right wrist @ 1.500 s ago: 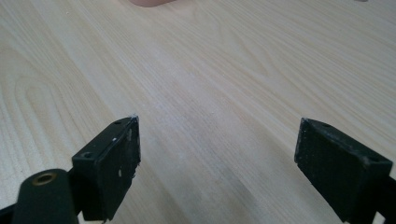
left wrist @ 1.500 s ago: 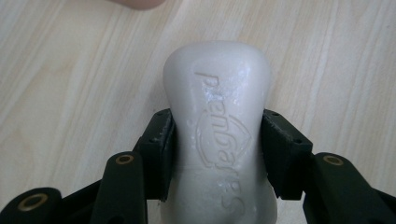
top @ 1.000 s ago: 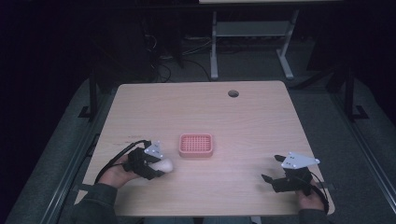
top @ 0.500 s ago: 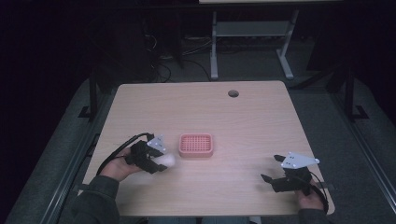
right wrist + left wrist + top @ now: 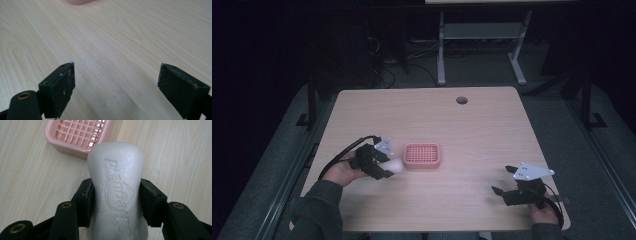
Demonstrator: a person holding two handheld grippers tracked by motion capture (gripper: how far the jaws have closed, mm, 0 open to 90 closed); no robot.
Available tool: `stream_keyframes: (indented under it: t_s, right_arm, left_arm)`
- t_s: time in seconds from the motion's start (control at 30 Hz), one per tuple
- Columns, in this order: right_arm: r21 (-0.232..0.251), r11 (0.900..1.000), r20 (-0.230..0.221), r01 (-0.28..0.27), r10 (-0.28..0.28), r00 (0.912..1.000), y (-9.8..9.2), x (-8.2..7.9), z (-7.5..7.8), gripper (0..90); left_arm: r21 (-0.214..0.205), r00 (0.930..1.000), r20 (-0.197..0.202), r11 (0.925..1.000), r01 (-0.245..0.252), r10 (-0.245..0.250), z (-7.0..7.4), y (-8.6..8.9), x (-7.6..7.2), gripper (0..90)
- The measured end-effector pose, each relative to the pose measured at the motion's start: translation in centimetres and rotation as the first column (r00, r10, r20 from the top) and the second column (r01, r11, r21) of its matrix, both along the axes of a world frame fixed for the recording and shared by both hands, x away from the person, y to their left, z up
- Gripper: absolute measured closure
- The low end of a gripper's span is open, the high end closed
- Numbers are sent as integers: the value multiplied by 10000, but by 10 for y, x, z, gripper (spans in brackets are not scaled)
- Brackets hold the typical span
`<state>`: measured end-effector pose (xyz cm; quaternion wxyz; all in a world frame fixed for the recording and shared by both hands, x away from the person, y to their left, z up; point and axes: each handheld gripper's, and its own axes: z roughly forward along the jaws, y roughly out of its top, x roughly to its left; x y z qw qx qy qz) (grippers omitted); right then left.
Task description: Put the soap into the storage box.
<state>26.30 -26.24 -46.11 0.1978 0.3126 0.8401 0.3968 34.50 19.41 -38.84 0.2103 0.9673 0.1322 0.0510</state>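
Observation:
A white bar of soap [image 5: 117, 187] with raised lettering is clamped between the two black jaws of my left gripper [image 5: 116, 200]. In the high view the soap [image 5: 395, 165] hangs just left of the pink soap dish [image 5: 422, 155], a gridded tray in the middle of the wooden table [image 5: 462, 130]; my left gripper [image 5: 388, 163] points toward it. The dish [image 5: 75, 135] lies ahead of the soap in the left gripper view. My right gripper [image 5: 504, 181] rests near the table's front right, open, with bare wood between its jaws [image 5: 116, 87].
A round cable hole [image 5: 461, 100] sits near the table's far edge. Beyond the table stand a metal frame leg [image 5: 441, 50] and cables on a dark floor. A corner of the pink dish [image 5: 80, 2] peeks in at the top of the right gripper view.
My left gripper has carried the soap up and to the right, closer to the pink dish. The right gripper has stayed where it was.

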Motion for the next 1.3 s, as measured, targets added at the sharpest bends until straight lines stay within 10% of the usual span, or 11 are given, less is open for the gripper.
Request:
stream_keyframes:
  t_s: [1.3]
  right_arm:
    - [129,9999,67,-71,70,10000,-2,2,1,136]
  left_arm:
    - [103,9994,-11,9994,334,-334,16,-37,34,493]
